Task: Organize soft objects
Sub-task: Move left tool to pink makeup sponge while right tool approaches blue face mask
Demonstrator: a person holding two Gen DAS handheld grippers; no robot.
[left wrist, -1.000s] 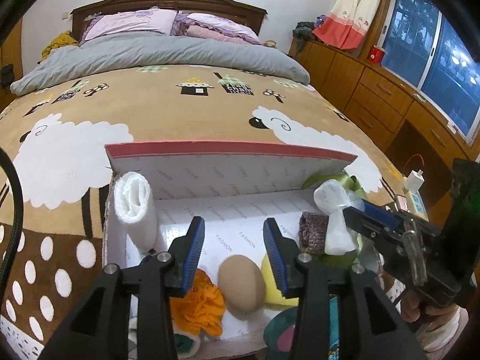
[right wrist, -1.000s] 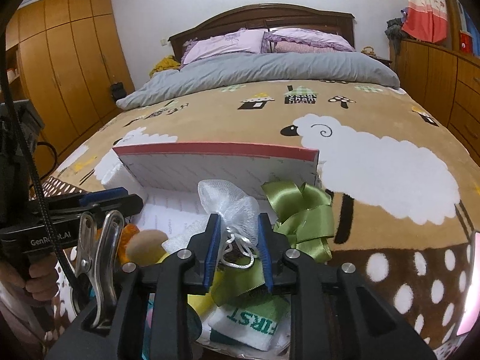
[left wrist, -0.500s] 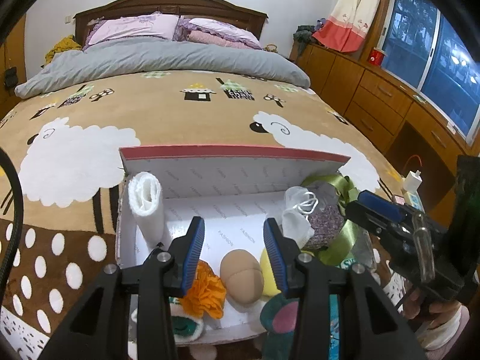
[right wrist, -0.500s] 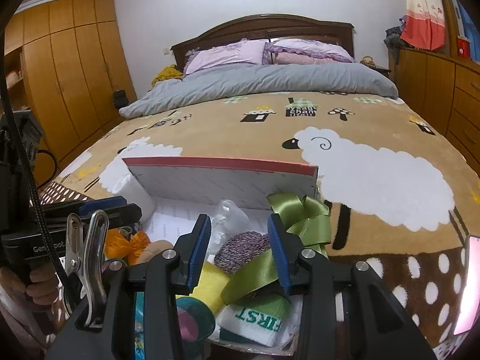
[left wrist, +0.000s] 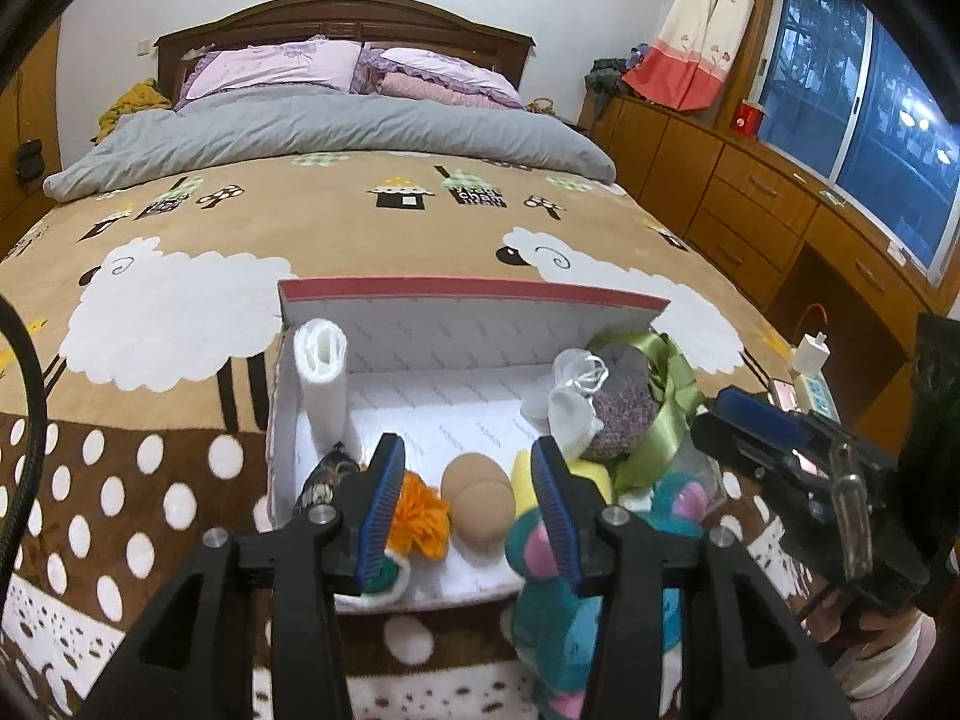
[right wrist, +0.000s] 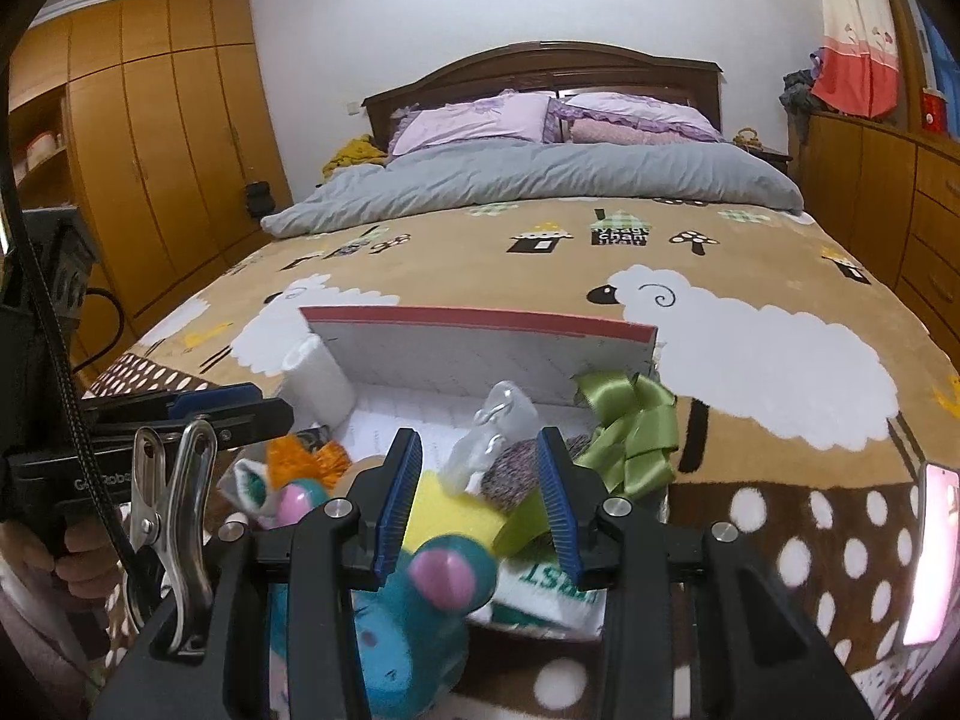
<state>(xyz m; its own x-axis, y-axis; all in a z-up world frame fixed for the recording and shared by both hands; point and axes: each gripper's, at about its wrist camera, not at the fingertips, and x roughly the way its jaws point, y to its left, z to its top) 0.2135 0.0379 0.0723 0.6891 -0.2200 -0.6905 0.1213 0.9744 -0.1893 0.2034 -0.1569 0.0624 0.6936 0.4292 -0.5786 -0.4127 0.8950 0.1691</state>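
Most soft bits sat in the open box (left wrist: 468, 324) already: towel roll (left wrist: 321, 378), orange pompom (left wrist: 420, 513), beige ball (left wrist: 477, 501), mesh pouch (right wrist: 498, 426), green ribbon (right wrist: 630, 426). Teal plush (right wrist: 396, 624) lay at box's front edge, w/ rear hidden; prob. left to do. Left gripper (left wrist: 462, 498) & right gripper (right wrist: 477, 492) both had jaws apart, holding nothing. Box sat on sheep-print blanket (right wrist: 750, 348), bedroom w/ wood wardrobes (right wrist: 150, 150).

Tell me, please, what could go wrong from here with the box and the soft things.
The teal plush toy lies over the box's near edge, half outside, so it may slide off onto the blanket. The green ribbon droops over the right wall and could snag the right hand-held gripper, which is open right beside it.
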